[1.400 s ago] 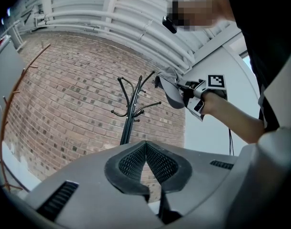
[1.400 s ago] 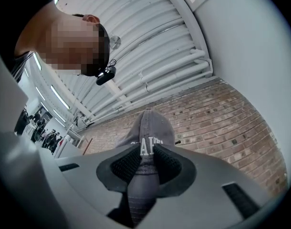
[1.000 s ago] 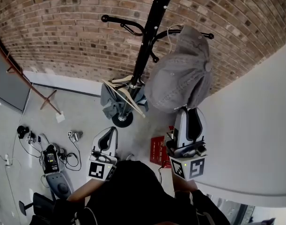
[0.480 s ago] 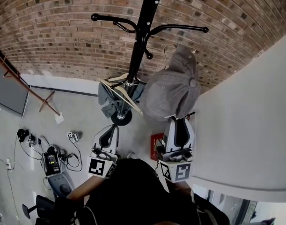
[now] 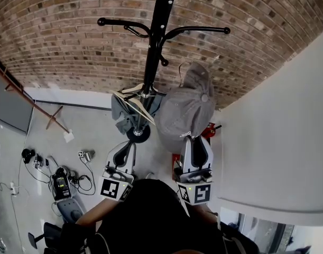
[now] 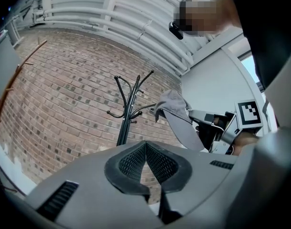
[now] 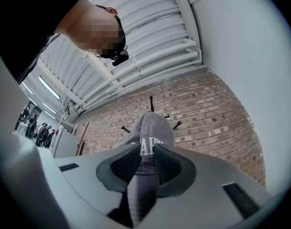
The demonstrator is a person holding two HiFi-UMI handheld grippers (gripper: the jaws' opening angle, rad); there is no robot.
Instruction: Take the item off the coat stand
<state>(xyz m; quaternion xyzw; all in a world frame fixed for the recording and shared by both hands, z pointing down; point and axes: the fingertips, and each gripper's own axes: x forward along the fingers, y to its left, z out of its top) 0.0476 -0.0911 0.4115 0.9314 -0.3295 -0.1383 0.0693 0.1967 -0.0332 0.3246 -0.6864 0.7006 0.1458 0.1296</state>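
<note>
The black coat stand [image 5: 155, 41] rises before the brick wall, its hook arms bare. A grey cap [image 5: 185, 107] hangs free of the stand, below its right arm [image 5: 203, 30]. My right gripper [image 5: 195, 139] is shut on the cap's brim [image 7: 141, 175], and the cap's crown [image 7: 152, 130] fills the view ahead of the jaws. My left gripper [image 5: 126, 147] hovers lower left of the cap, away from it, tips together and nothing between them [image 6: 145, 146]. The left gripper view shows the cap [image 6: 176, 109] and the stand [image 6: 126, 111] off to the right.
Grey clothing and a wooden hanger [image 5: 136, 106] lie around the stand's base [image 5: 138, 134]. A red item [image 5: 177, 168] sits on the floor below the cap. A white wall [image 5: 277, 142] closes the right side. Cables and devices [image 5: 58, 181] lie on the floor at left.
My right gripper has come down and left with the cap, which has dropped from the stand's right hook arm and now hangs clear below it. The left gripper has barely shifted.
</note>
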